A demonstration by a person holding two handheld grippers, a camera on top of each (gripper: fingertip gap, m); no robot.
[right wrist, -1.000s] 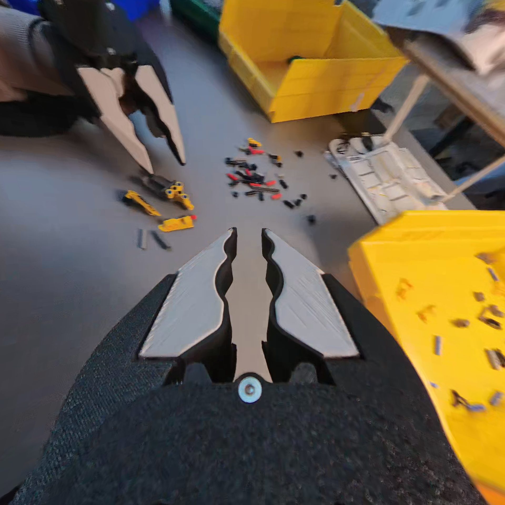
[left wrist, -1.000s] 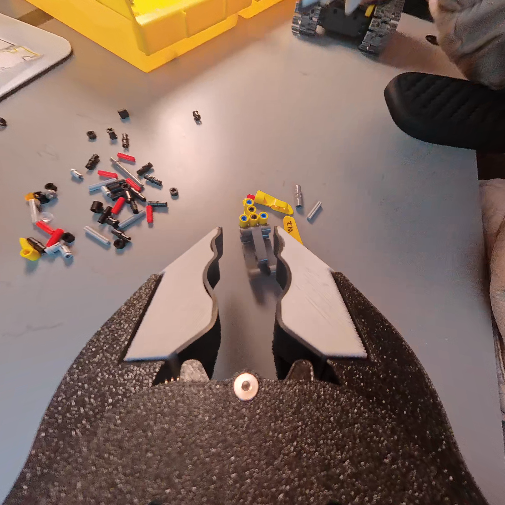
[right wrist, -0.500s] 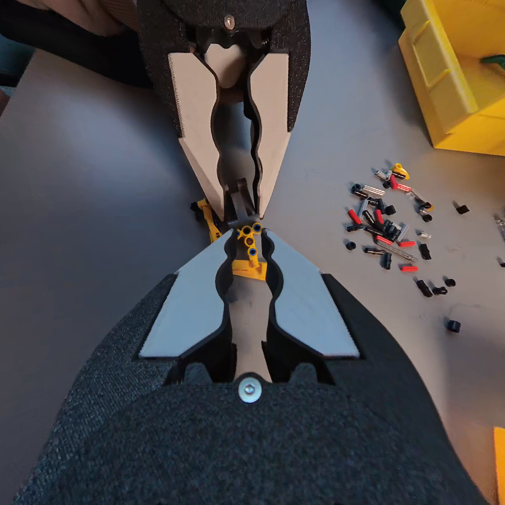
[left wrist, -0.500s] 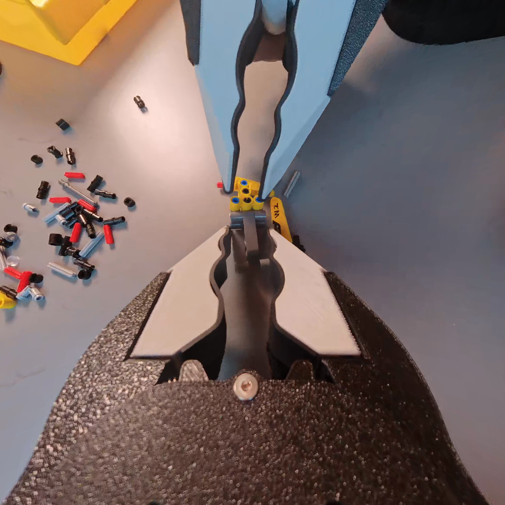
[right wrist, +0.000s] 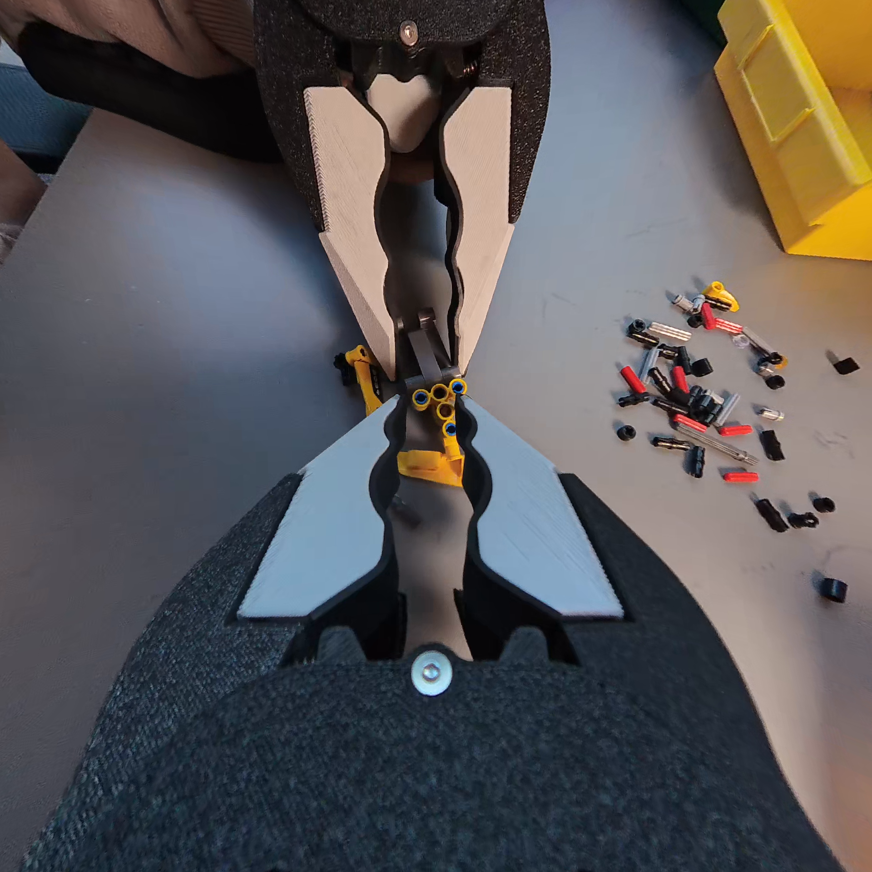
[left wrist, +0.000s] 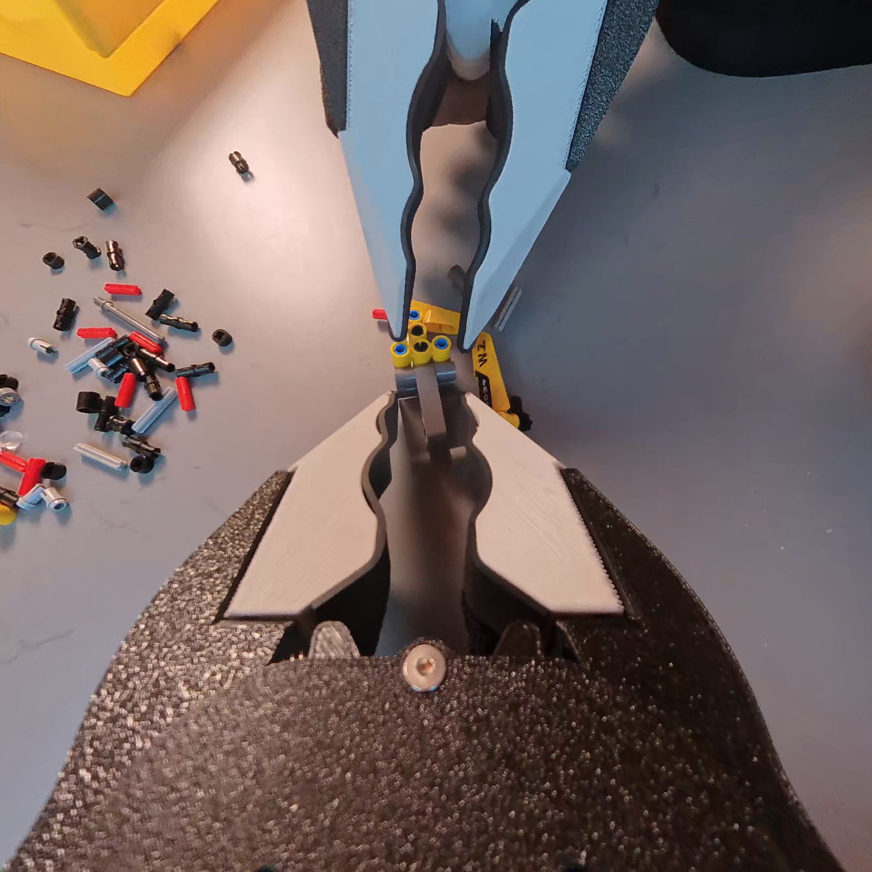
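— What's different from a moment ago?

— The right hand-held gripper (right wrist: 430, 401) has come in nose to nose with the left hand-held gripper (left wrist: 429, 396), over the small grey-and-yellow piece (left wrist: 420, 349) on the counter (left wrist: 684, 330).

— Who has hold of it?

— The left one: its fingers are closed on the grey end. The right one's fingers stand a little apart, straddling the yellow end; I see no pinch there.

— And around them?

— A yellow strip (left wrist: 488, 373) lies just beside the piece, and the loose pins (left wrist: 137, 358) are well apart, off to the left gripper's left.
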